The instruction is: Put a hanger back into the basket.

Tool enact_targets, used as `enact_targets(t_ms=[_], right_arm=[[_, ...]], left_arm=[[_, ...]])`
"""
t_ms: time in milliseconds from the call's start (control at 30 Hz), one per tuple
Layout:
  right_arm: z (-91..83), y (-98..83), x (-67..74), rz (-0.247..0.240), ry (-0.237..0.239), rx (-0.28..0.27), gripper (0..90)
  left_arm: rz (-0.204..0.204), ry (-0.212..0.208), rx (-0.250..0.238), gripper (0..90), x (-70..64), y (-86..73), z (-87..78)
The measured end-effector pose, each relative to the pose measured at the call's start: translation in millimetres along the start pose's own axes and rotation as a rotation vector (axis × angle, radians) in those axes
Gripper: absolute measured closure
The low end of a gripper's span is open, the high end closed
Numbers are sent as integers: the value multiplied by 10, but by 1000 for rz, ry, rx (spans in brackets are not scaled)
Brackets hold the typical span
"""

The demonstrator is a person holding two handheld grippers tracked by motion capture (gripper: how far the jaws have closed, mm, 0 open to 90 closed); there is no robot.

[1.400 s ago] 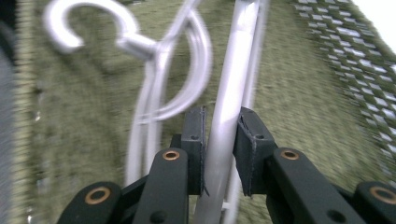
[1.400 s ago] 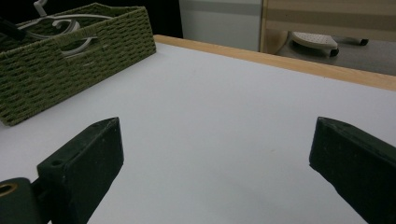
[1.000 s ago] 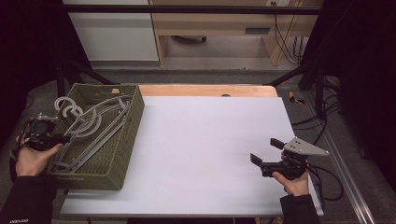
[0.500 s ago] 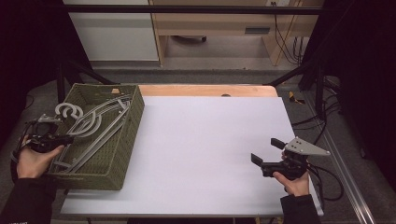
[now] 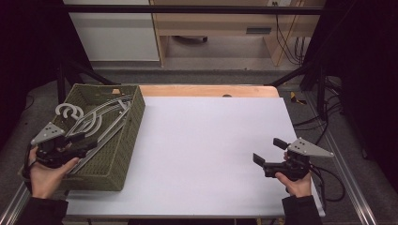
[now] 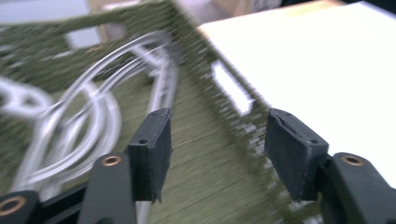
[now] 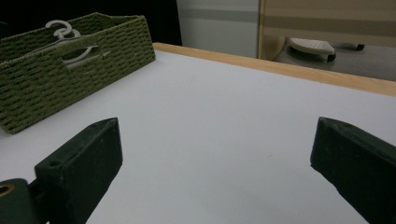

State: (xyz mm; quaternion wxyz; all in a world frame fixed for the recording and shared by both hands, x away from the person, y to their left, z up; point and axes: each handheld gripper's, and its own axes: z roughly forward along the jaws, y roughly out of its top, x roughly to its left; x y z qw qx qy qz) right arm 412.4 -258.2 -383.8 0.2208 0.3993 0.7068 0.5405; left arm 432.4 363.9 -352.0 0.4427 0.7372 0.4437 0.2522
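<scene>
An olive woven basket (image 5: 126, 152) stands at the table's left side and holds several pale grey clothes hangers (image 5: 96, 121), their hooks (image 5: 68, 110) poking over its left rim. A hand holds my left gripper (image 5: 88, 142) over the basket's near left part, open, with nothing between its jaws. In the left gripper view, that gripper (image 6: 215, 128) looks down into the basket (image 6: 201, 186); the hangers (image 6: 88, 121) lie left of its jaws. My right gripper (image 5: 268, 151) is open above the white table (image 5: 206, 136) at the near right, pointing left. The right gripper view shows the right gripper (image 7: 215, 140), empty.
A wooden strip (image 5: 211, 90) runs along the table's far edge. In the right gripper view the basket (image 7: 70, 79) stands at the far left with hanger hooks (image 7: 60, 29) above its rim. Cables (image 5: 328, 180) trail off the near right corner. Dark frame posts (image 5: 300, 70) flank the table.
My left gripper has shifted right, from beside the basket's left rim to over its inside. The hangers have sunk a little lower in the basket. The right gripper has stayed put.
</scene>
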Motion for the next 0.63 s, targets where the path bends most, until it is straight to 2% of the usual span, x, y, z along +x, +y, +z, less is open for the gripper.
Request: enact_targets(t_ms=[167, 267, 333, 367, 433, 533, 567, 633], right_arm=[[-19, 4, -9, 0, 0, -11, 20], [-24, 4, -10, 1, 0, -15, 17], [-33, 5, -14, 1, 1, -20, 17], [-35, 7, -14, 5, -2, -27, 16], [-49, 6, -22, 5, -1, -27, 16], [-67, 2, -28, 5, -2, -31, 15], [-66, 3, -23, 8, -2, -36, 15], [-68, 3, -22, 6, -2, -39, 13]], left_arm=[[5, -84, -87, 293, -341, 15, 86], [14, -106, -117, 227, -501, 7, 145], [37, -115, -124, 183, -603, -9, 185], [36, -118, -132, 166, -642, -19, 204], [53, -134, -120, 140, -738, -56, 268], [49, -148, -134, 130, -783, -92, 299], [52, -159, -127, 131, -792, -101, 313], [65, -155, -117, 126, -810, -122, 346]])
